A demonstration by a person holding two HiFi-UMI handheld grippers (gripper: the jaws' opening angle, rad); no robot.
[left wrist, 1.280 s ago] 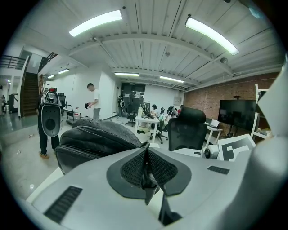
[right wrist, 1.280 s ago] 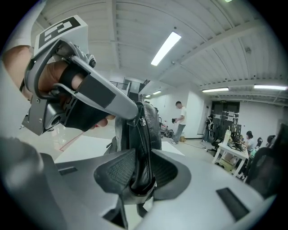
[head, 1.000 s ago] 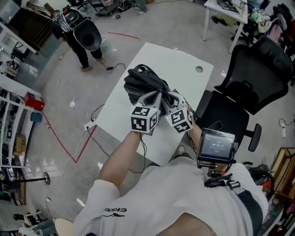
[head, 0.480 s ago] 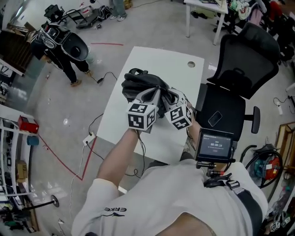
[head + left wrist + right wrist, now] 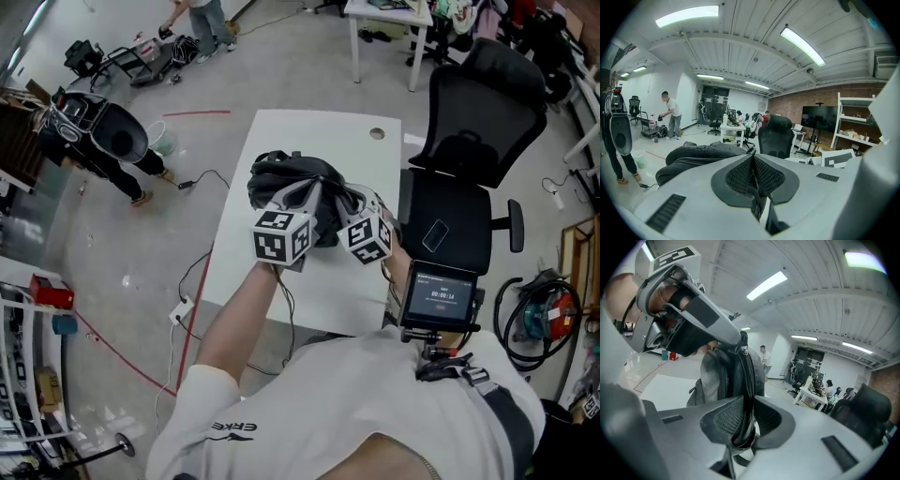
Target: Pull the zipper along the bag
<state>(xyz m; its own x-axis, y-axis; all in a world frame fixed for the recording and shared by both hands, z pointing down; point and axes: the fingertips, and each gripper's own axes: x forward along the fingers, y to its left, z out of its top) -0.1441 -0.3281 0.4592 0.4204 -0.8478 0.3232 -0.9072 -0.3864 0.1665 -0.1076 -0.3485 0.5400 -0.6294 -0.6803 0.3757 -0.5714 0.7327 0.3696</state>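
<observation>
Zipper (image 5: 749,369) looked barely pulled, by my judgement, with most of its run left. You had your right gripper (image 5: 743,427) clamped on the bag (image 5: 291,178), and your left gripper (image 5: 752,183) pinched narrow on a thin dark tab (image 5: 757,208).

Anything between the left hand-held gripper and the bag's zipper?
Nothing visible: the left hand-held gripper is shut on a dark strip of the bag; the right hand-held gripper clamps the bag by its zipper.
</observation>
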